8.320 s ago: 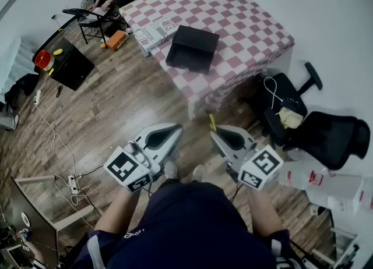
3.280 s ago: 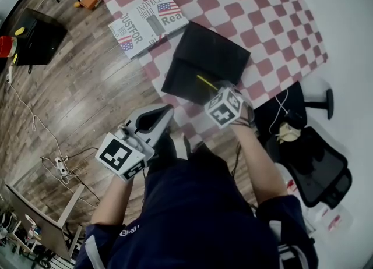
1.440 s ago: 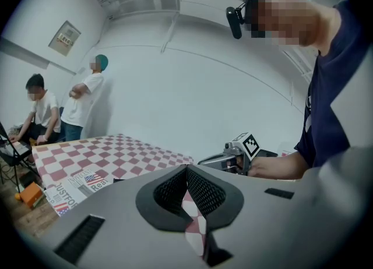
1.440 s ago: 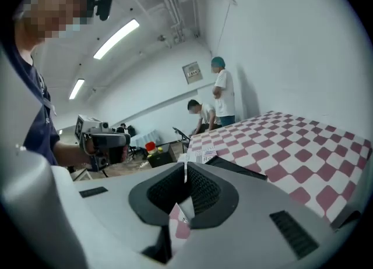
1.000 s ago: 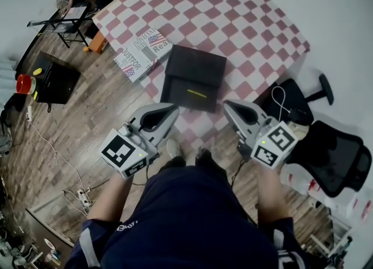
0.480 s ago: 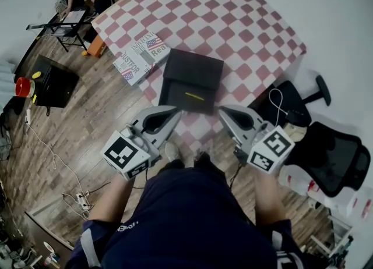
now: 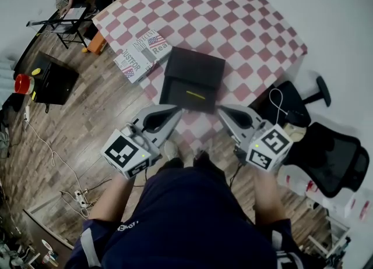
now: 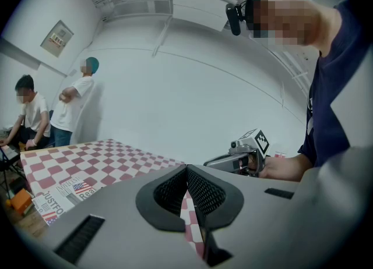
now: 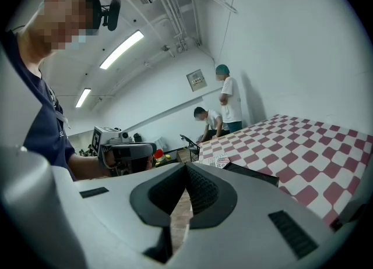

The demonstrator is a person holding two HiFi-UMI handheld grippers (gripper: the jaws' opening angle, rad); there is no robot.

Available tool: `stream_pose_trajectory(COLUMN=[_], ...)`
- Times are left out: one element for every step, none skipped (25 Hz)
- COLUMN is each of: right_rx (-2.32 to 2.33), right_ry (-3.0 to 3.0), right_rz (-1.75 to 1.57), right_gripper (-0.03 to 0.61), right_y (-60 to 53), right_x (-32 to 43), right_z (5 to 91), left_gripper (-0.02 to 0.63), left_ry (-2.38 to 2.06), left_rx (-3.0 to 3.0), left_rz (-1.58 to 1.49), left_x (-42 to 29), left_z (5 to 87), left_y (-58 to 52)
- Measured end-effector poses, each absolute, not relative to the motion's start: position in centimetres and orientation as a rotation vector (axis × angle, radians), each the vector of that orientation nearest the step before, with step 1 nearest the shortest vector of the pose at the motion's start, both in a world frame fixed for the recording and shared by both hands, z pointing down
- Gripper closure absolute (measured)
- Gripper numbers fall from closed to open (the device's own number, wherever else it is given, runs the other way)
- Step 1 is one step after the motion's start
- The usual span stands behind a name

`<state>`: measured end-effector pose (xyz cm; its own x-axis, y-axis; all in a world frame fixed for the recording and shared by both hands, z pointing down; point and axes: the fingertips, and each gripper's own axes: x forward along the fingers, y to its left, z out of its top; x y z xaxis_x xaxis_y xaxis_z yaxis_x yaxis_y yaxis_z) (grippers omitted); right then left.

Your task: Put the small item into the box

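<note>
In the head view an open black box lies near the front edge of the checkered table. A thin yellow item rests in its near half. My left gripper is held below the table's front edge, left of the box, shut and empty. My right gripper sits to the right at the same height, also shut with nothing in it. In the left gripper view the jaws meet; the right gripper view shows the same, with the box's edge beyond.
A printed book lies on the table's left corner beside the box. A black office chair stands at the right. On the wooden floor to the left are a black case, cables, and people by a stand.
Earlier my right gripper carried the yellow item over the box; the item now lies in the box. Both grippers have drawn back to the table's front edge and barely moved in the last second.
</note>
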<state>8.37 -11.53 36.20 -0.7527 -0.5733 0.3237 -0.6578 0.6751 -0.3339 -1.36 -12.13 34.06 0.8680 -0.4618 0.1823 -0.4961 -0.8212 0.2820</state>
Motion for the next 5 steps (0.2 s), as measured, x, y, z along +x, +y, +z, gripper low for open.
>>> stream_pose_trajectory(right_rx=[1.001,1.0,0.998,0.995,0.993], right_ry=[-2.694,-2.692,-2.69,-2.689,-2.687], right_rz=[0.651,0.651,0.651,0.65,0.65], right_gripper=[0.561,0.561,0.561,0.561,0.561], right_y=[-11.54,-11.55,-11.54,-11.54,-11.52], right_x=[8.31,8.25,8.19,8.13,8.07], right_z=[36.3,36.4,36.5,36.61,36.72], left_gripper=[0.581,0.581,0.581,0.581,0.581], left_ry=[-0.718,-0.719,-0.722,-0.725,-0.728], left_rx=[2.718,2.717,2.716,2.715,2.713], left_rz=[0.151,0.152,0.154,0.157,0.159], left_x=[-1.42,-1.48,-1.55,-1.63,-1.7], left_z=[34.13,34.2,34.24,34.28,34.31], left_y=[-12.14,-12.15,-12.18,-12.21,-12.24])
